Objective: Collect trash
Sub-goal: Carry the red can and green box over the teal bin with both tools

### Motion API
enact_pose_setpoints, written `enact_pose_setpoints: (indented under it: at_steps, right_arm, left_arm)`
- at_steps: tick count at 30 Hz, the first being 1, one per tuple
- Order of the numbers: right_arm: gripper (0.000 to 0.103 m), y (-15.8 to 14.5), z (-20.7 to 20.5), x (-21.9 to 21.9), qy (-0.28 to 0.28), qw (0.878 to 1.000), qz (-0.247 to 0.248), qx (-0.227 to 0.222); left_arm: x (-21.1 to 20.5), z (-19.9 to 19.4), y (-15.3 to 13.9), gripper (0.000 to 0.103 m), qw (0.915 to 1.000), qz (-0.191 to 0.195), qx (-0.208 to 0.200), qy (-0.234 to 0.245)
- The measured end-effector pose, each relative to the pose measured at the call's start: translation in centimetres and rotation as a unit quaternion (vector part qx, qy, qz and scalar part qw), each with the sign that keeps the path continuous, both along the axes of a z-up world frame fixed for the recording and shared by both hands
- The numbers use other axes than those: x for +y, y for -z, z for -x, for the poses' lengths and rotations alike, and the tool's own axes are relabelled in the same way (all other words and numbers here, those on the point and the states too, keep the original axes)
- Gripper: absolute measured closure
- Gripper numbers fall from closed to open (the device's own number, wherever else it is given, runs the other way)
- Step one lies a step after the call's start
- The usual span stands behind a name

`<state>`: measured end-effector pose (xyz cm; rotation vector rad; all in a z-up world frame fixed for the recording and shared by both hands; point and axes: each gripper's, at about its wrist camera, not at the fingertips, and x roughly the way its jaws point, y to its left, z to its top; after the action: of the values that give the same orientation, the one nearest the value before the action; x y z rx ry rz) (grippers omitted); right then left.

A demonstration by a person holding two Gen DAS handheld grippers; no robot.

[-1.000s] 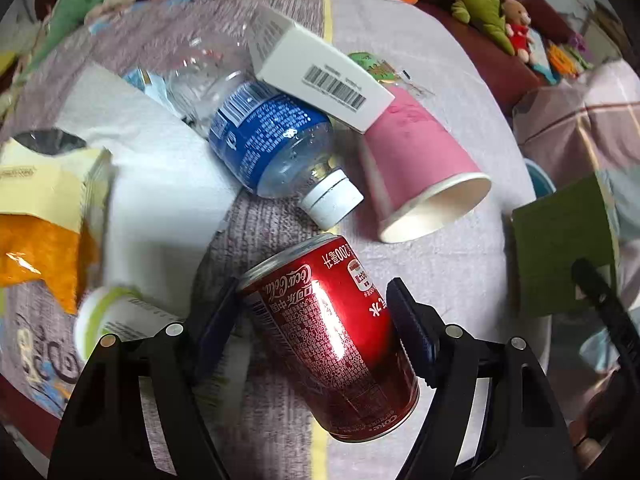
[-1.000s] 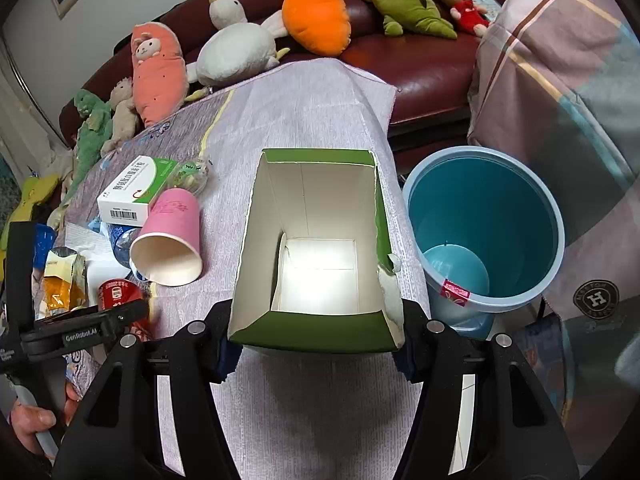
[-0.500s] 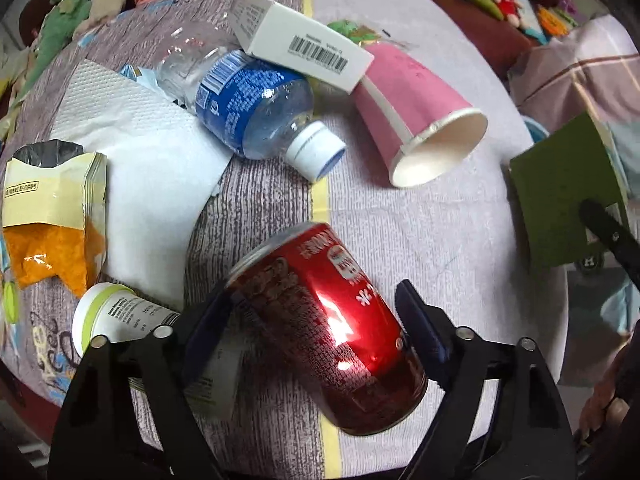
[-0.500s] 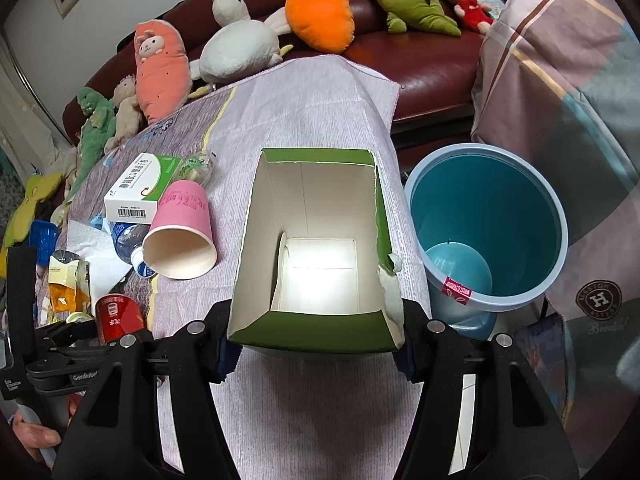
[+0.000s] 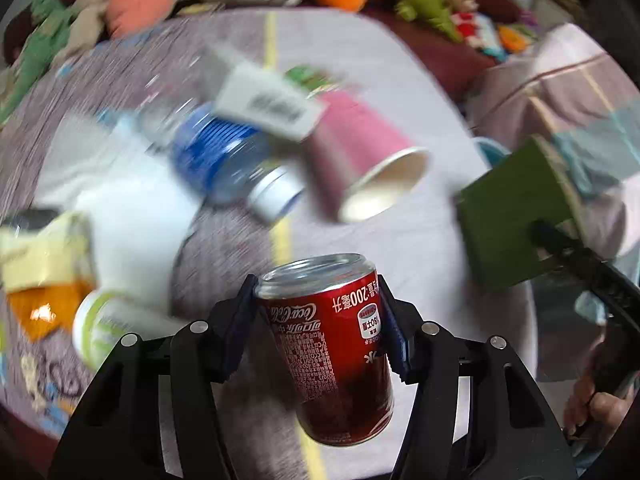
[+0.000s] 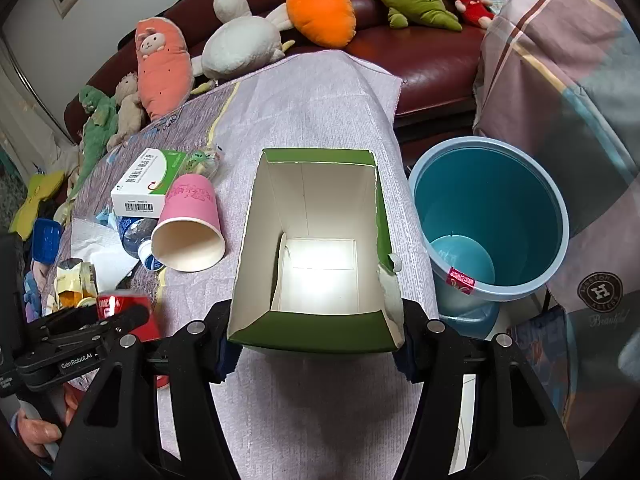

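My left gripper [image 5: 318, 320] is shut on a red Coca-Cola can [image 5: 332, 356] and holds it above the cloth-covered table [image 5: 400, 248]. The can also shows in the right wrist view [image 6: 120, 308]. My right gripper [image 6: 316, 344] is shut on an open green carton [image 6: 316, 252] with a white, empty inside; the carton also shows in the left wrist view [image 5: 516, 224]. On the table lie a pink paper cup [image 6: 188, 228], a blue-labelled plastic bottle [image 5: 224, 160], a white medicine box [image 6: 144, 188], a yellow snack bag [image 5: 44, 264], a white tissue [image 5: 136, 208] and a small white-green bottle [image 5: 108, 324].
A blue plastic bin [image 6: 492, 228] stands on the floor right of the table, with a smaller blue tub inside. Plush toys [image 6: 320, 4] line a dark red sofa behind the table. A plaid blanket [image 6: 560, 60] hangs at the right.
My left gripper has closed on the can, lifted it off the table and turned it more upright. The left view is blurred by motion. The right gripper and carton have stayed still.
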<state>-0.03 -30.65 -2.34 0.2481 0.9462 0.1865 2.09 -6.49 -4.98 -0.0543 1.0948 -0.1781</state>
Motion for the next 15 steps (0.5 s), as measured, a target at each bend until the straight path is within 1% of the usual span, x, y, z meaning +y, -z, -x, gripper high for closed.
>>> enact_pose_setpoints:
  at_steps: [2, 5, 7, 8, 9, 11, 15]
  right_arm:
    - [0.045, -0.1, 0.0, -0.1, 0.003, 1.000, -0.001, 0.001]
    - [0.045, -0.3, 0.3, -0.1, 0.007, 1.000, 0.003, 0.001]
    - [0.045, -0.3, 0.5, -0.2, 0.008, 1.000, 0.005, 0.002]
    - [0.045, -0.3, 0.6, -0.2, 0.008, 1.000, 0.006, 0.004]
    - [0.045, -0.2, 0.7, -0.3, 0.009, 1.000, 0.007, 0.005]
    - [0.045, -0.1, 0.7, -0.3, 0.009, 1.000, 0.007, 0.007]
    - [0.045, 0.0, 0.7, -0.2, 0.010, 1.000, 0.004, 0.006]
  left_arm:
    - [-1.5, -0.2, -0.6, 0.045, 0.9993, 0.001, -0.016, 0.032]
    - [-3.3, -0.5, -0.7, 0.044, 0.9981, -0.006, -0.015, 0.058]
    - [-3.7, -0.2, -0.5, 0.032, 0.9976, -0.011, -0.010, 0.068]
    - [-3.7, 0.2, -0.3, 0.020, 0.9975, -0.015, -0.008, 0.068]
    - [-3.6, 0.5, -0.2, 0.016, 0.9977, -0.019, -0.008, 0.064]
    - [-3.0, 0.8, 0.3, 0.016, 0.9981, -0.026, -0.003, 0.056]
    - [-1.9, 0.6, 1.6, 0.016, 0.9990, -0.015, 0.024, 0.034]
